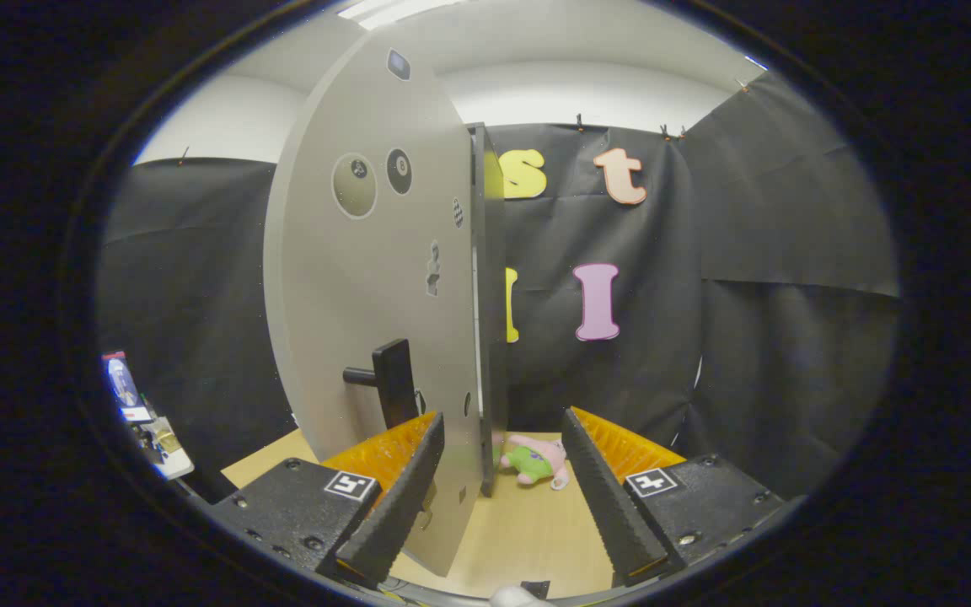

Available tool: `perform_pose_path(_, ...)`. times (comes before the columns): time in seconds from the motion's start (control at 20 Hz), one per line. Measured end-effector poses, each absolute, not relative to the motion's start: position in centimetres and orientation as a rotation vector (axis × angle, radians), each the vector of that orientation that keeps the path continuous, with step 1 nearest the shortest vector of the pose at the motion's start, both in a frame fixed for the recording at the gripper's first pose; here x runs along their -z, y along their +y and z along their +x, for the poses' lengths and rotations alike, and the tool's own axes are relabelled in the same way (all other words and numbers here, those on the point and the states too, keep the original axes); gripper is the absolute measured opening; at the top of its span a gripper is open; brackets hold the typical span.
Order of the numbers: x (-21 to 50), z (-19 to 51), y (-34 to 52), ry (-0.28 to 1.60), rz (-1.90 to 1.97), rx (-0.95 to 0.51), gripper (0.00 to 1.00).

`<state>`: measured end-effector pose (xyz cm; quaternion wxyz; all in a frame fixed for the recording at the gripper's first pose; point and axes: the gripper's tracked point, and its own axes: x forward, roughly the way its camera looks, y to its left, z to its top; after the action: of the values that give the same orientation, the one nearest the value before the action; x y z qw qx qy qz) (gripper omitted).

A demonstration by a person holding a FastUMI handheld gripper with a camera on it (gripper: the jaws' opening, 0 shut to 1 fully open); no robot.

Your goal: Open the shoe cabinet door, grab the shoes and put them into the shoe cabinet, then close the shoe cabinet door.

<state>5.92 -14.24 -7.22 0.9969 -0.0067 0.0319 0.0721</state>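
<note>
The grey shoe cabinet door (359, 278) stands swung out toward me, almost edge-on, with stickers on its face. Its black lever handle (388, 379) sticks out on the side facing left, just above my left finger. The dark cabinet body (494, 337) shows as a narrow strip behind the door's far edge. My gripper (502, 417) is open, and its fingers press on nothing. The door's lower near corner (452, 539) hangs between the fingers, close against the left one.
A pink and green plush toy (536, 462) lies on the wooden tabletop (528, 531) just beyond the fingers, beside the cabinet's foot. A small shelf with clutter (144, 421) sits far left. Black cloth walls close in behind and to the right.
</note>
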Motion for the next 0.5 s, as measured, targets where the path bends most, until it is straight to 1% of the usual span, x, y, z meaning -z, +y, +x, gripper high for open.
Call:
perform_pose_path(0.2, 7.2, 5.7, -10.2, 0.072, -0.029, -0.138, 0.93)
perform_pose_path(0.5, 7.4, 7.4, -0.3, 0.067, -0.049, -0.176, 0.93)
